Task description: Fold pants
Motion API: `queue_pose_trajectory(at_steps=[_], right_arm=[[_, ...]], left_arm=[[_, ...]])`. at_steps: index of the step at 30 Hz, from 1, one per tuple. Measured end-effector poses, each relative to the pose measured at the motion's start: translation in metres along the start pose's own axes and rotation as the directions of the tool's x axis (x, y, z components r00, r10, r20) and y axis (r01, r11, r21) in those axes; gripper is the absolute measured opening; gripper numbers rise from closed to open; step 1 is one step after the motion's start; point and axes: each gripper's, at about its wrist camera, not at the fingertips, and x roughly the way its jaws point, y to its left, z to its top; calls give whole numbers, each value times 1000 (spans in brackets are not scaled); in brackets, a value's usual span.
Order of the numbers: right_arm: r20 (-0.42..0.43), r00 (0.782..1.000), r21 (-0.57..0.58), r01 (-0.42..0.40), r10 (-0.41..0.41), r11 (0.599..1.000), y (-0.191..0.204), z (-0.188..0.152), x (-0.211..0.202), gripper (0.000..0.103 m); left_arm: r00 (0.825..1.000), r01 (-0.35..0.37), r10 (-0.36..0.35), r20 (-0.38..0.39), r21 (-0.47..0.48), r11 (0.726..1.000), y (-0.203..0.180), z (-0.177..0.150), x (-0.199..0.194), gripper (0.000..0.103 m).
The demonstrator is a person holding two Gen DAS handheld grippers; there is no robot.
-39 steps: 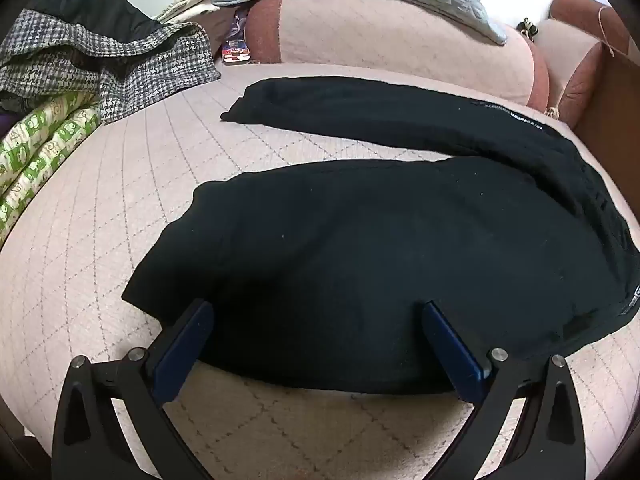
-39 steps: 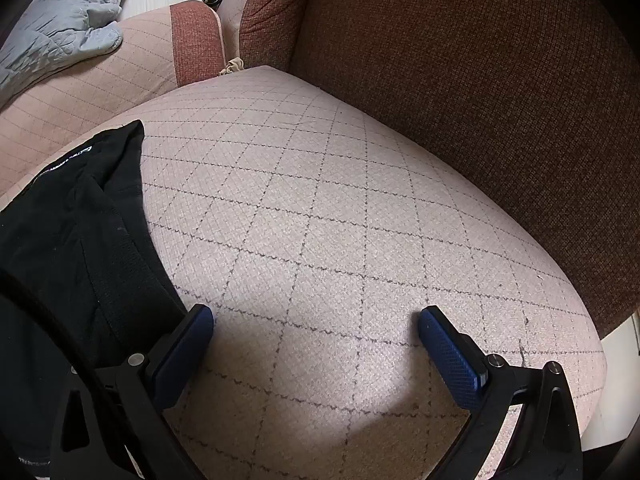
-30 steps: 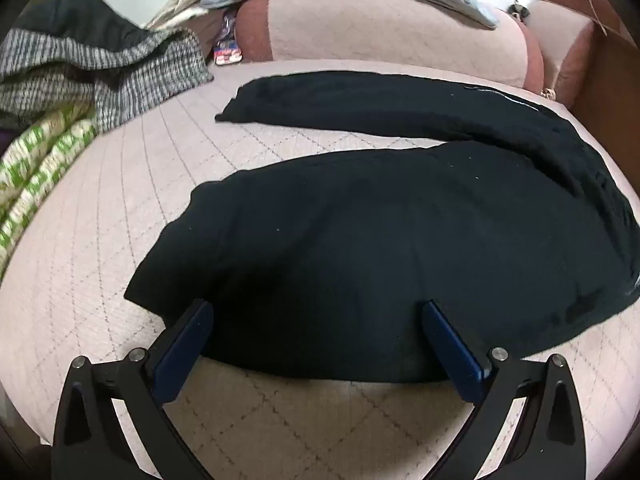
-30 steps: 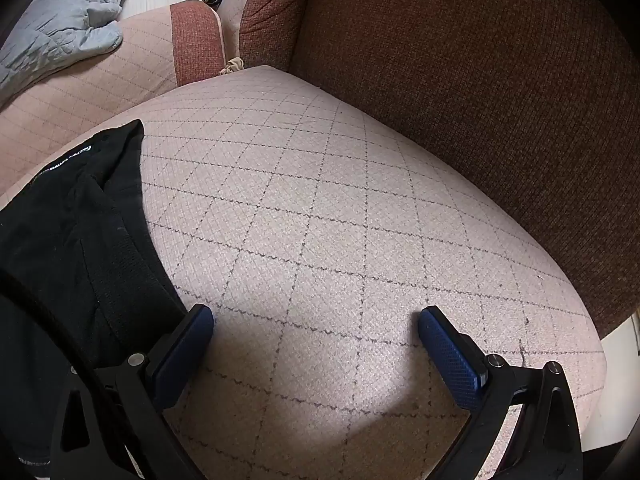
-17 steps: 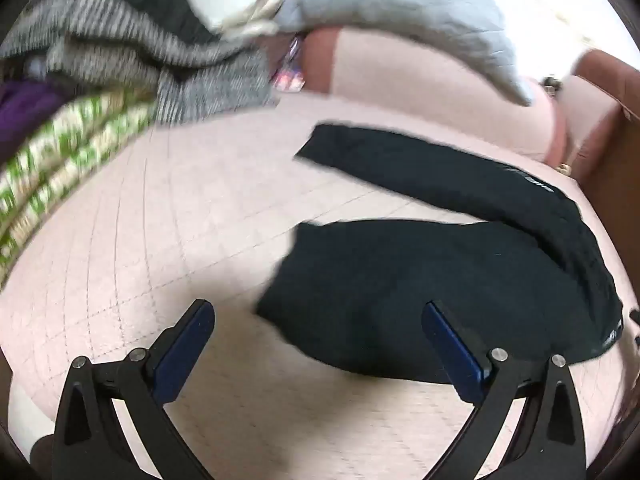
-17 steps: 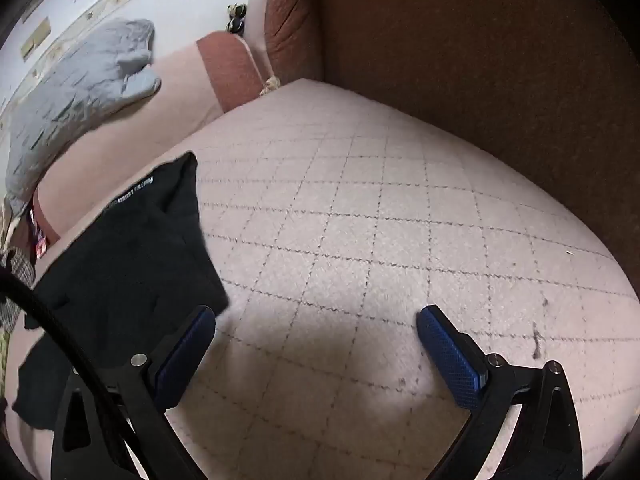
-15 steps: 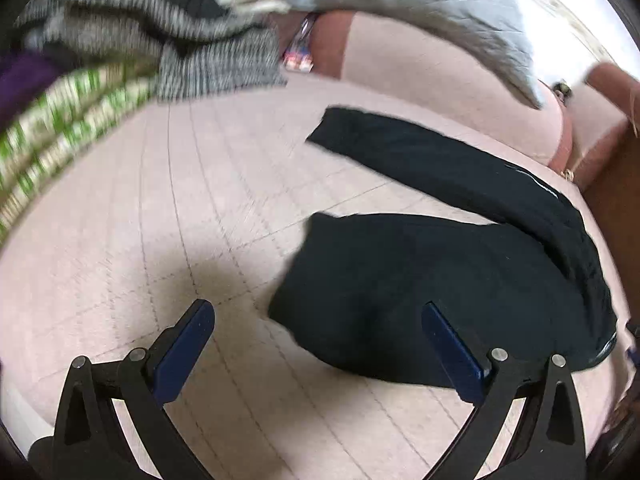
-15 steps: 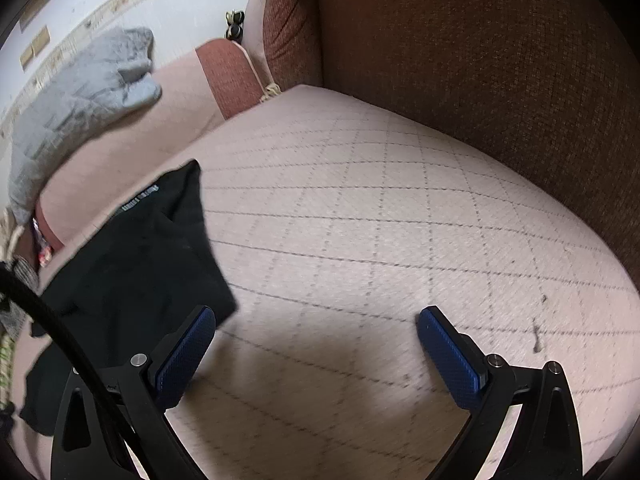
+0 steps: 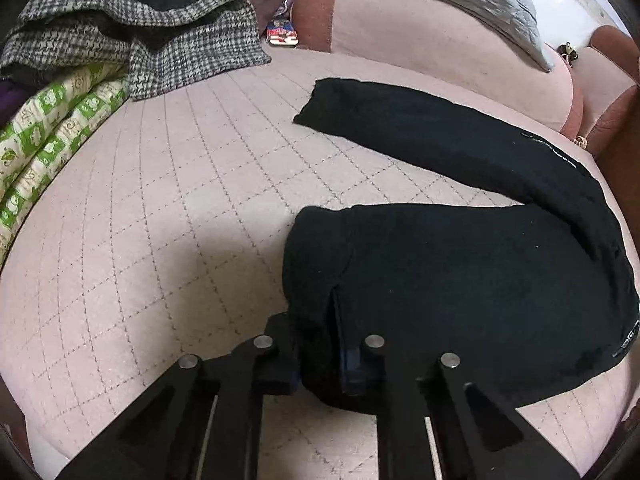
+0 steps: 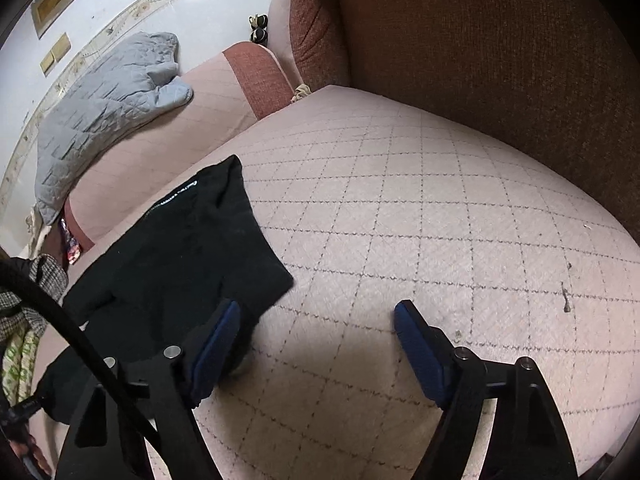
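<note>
The black pants (image 9: 460,264) are spread on the pink quilted sofa seat (image 9: 180,200), one leg angled away toward the backrest. The left gripper (image 9: 320,364) is pitched steeply down and clamped on the near hem of the pants. The right gripper (image 10: 316,344) is angled down over the seat, jaws closing, only seat fabric between them; its left finger (image 10: 216,336) is set against the pants' edge.

Bare pink quilted sofa seat (image 9: 160,208) open leftward; houndstooth cloth pile (image 9: 140,36) blocks far left; brown backrest (image 10: 500,60) walls right.
</note>
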Motion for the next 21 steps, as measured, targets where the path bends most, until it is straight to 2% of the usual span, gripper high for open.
queue_pose_trajectory(at_steps=[6, 8, 10, 12, 13, 14, 15, 18, 21], right_arm=[[37, 998, -85, 51, -48, 995, 15, -5, -2, 84], [42, 999, -101, 32, -28, 994, 21, -6, -3, 84], [13, 1000, -103, -18, 19, 995, 28, -5, 2, 82], [-27, 998, -85, -66, 64, 994, 34, -3, 11, 68], [-52, 995, -70, -86, 83, 994, 36, -2, 17, 49], [-77, 991, -51, -110, 106, 993, 36, -1, 23, 21], [-95, 987, -30, -135, 132, 990, 37, -2, 27, 11], [-85, 984, 40, -154, 157, 987, 32, -2, 18, 4], [-53, 989, 52, -138, 140, 989, 28, -3, -7, 1]], left_arm=[[1000, 30, -31, -1, -109, 994, 14, 0, -4, 14], [997, 81, -80, 14, -164, 983, 21, -3, -6, 14], [996, 88, -84, 29, -158, 984, 20, -4, -8, 14], [998, 66, -64, 16, -131, 989, 14, -5, -5, 14], [998, 55, -55, 9, -124, 991, 12, -5, -3, 14], [999, 49, -49, 2, -120, 992, 11, -5, -1, 14], [999, 43, -44, -8, -117, 992, 12, -5, 0, 14], [999, 40, -43, -19, -129, 991, 16, -5, -2, 14], [999, 39, -43, -22, -125, 991, 15, -3, -9, 14]])
